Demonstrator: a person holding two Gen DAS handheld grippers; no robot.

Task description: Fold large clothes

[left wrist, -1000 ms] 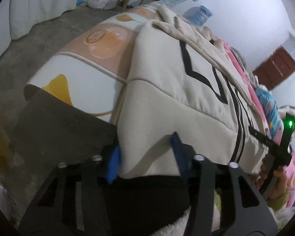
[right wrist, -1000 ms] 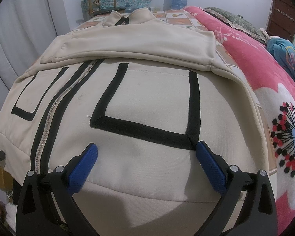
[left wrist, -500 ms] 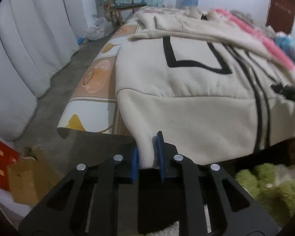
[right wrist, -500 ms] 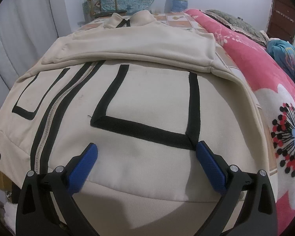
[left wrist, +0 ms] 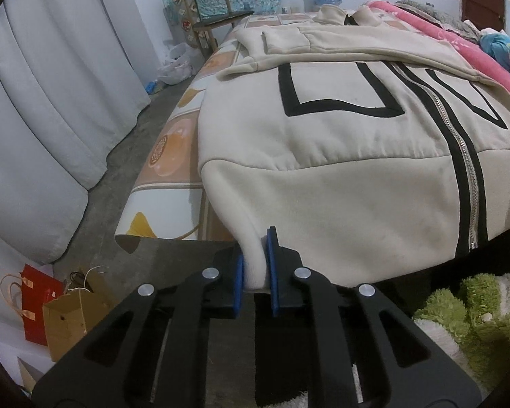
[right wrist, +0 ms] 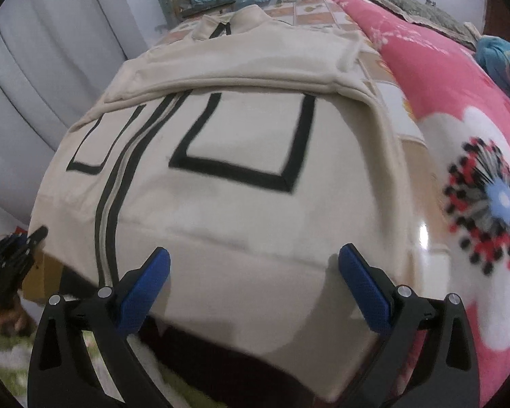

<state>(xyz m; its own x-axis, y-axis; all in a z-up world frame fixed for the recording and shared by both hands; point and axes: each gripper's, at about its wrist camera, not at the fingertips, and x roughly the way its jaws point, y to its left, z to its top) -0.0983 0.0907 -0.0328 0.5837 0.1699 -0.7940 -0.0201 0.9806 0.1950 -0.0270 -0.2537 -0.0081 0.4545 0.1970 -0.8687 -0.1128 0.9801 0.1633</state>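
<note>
A cream zip-up jacket [left wrist: 340,142] with black square trim lies front up on the bed, its sleeves folded across the chest and its hem hanging over the near edge. My left gripper [left wrist: 256,265] is closing on the hem's left corner, and the blue pads press the fabric between them. The right wrist view shows the same jacket [right wrist: 241,156]. My right gripper [right wrist: 255,272] hovers open over the hem's right part, its wide-set pads holding nothing. The left gripper [right wrist: 17,248] also appears there, at the hem's far left.
A pink flowered blanket [right wrist: 442,85] covers the bed to the right of the jacket. Patterned sheet [left wrist: 173,156] shows on the left. Paper bags [left wrist: 68,319] stand on the floor by white curtains [left wrist: 51,119]. A wooden chair [left wrist: 214,10] stands behind; green plush [left wrist: 469,312] lies below.
My left gripper rolled upright and its jaws narrowed onto the hem corner. My right gripper drew back toward the hem, so more of the jacket shows.
</note>
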